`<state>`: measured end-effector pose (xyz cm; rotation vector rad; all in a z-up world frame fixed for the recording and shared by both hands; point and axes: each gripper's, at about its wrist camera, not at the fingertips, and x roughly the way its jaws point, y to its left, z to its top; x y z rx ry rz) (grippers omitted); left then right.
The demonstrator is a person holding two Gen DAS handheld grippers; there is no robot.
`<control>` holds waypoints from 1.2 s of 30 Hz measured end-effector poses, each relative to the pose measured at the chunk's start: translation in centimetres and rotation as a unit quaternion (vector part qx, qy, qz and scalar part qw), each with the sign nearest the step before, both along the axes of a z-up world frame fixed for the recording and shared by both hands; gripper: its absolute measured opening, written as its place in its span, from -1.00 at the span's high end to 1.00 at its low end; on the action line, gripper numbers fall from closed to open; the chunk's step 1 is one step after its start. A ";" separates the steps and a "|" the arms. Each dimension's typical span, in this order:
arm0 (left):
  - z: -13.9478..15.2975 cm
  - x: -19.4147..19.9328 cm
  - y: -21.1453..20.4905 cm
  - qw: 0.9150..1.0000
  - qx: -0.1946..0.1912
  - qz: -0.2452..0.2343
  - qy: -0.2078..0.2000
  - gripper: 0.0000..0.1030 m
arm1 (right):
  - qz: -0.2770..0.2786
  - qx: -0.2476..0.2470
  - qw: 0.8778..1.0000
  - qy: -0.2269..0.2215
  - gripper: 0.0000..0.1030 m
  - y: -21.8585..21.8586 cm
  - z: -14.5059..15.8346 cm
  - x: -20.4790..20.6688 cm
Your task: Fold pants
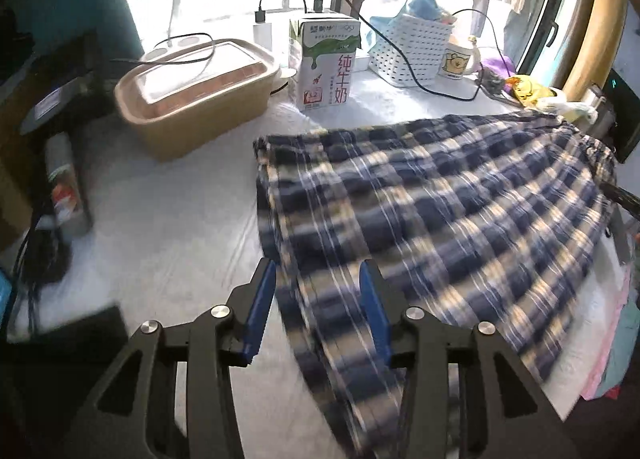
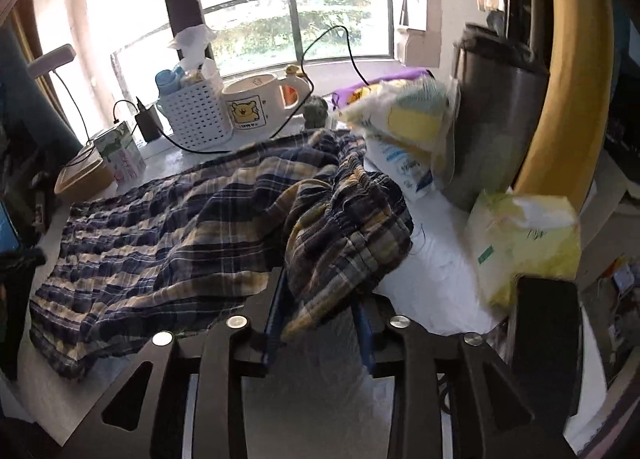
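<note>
Blue, white and yellow plaid pants (image 1: 440, 199) lie spread on the white table; in the right wrist view (image 2: 168, 231) the elastic waistband is bunched up on the right. My left gripper (image 1: 318, 279) is open, its blue pads either side of a pant leg's edge, which passes between the fingers (image 1: 262, 299). My right gripper (image 2: 316, 299) is open with the bunched waistband cloth lying between and over its jaws; its tips are hidden by the cloth.
At the back stand a tan lidded box (image 1: 192, 87), a milk carton (image 1: 324, 63), a white perforated basket (image 1: 408, 47), a bear mug (image 2: 250, 105) and cables. On the right are plastic bags (image 2: 408, 127), a grey bin (image 2: 492, 119), a tissue pack (image 2: 524, 243) and a black phone (image 2: 546, 339).
</note>
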<state>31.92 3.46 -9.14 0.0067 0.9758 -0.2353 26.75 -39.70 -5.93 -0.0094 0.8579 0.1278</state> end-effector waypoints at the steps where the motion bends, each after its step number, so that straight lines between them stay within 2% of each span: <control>1: -0.3 0.8 0.0 1.000 0.003 0.003 -0.002 0.17 | 0.009 0.007 1.000 0.008 -0.26 -0.1 -0.1 0.1; 2: -0.4 1.4 0.0 1.000 0.004 0.005 -0.003 0.16 | 0.006 0.003 1.000 0.009 -0.45 -0.2 -0.2 0.1; 3: -0.8 2.2 0.1 1.000 0.004 0.009 -0.001 0.16 | -0.004 -0.008 1.000 0.006 -0.74 -0.4 -0.1 0.0; 7: -1.7 4.7 0.5 1.000 0.003 0.021 0.006 0.16 | -0.056 -0.018 0.998 -0.009 -0.74 -3.2 1.0 -1.1; 9: -1.7 5.3 0.5 1.000 0.003 0.021 0.003 0.17 | -0.056 -0.021 0.998 -0.023 -0.74 -3.4 1.5 -1.2; 11: -1.6 5.7 0.3 1.000 0.006 0.017 -0.006 0.17 | -0.034 -0.018 0.999 -0.036 -0.65 -2.4 1.7 -0.8; 13: -1.7 6.0 0.1 1.000 0.006 0.010 -0.015 0.19 | 0.009 -0.024 0.999 -0.034 -0.26 0.0 1.2 0.4; 14: -1.7 6.2 0.2 1.000 0.004 0.008 -0.018 0.43 | 0.026 -0.027 0.999 -0.033 -0.17 1.2 0.9 1.1; 15: -2.0 6.5 0.2 1.000 0.004 0.005 -0.015 0.80 | 0.043 -0.029 0.998 -0.030 0.01 2.1 0.5 1.8; 16: -2.1 6.8 0.1 1.000 0.003 0.004 -0.011 0.83 | 0.059 -0.032 0.997 -0.026 0.16 3.2 0.1 2.7; 17: -2.3 6.8 0.1 1.000 0.002 0.003 -0.010 0.84 | 0.074 -0.032 0.996 -0.022 0.20 4.3 -0.4 3.8; 20: -2.7 7.0 -0.1 1.000 0.018 -0.004 -0.014 0.86 | 0.090 -0.041 0.995 -0.001 0.23 6.2 -2.0 6.9; 24: -2.7 7.8 -0.3 0.999 0.031 -0.004 -0.023 0.86 | 0.070 -0.043 0.996 0.041 0.22 6.1 -4.4 11.3; 27: -2.7 8.4 -0.3 0.999 0.042 0.002 -0.028 0.86 | 0.053 -0.041 0.996 0.055 0.22 6.0 -5.2 13.2; 33: -1.7 8.8 0.1 0.999 0.031 0.020 -0.037 0.81 | 0.038 -0.031 0.997 0.051 0.15 6.0 -4.8 14.3; 36: 0.0 7.8 0.3 0.998 0.028 0.019 -0.051 0.81 | 0.050 -0.018 0.998 0.014 0.15 6.7 -2.6 13.5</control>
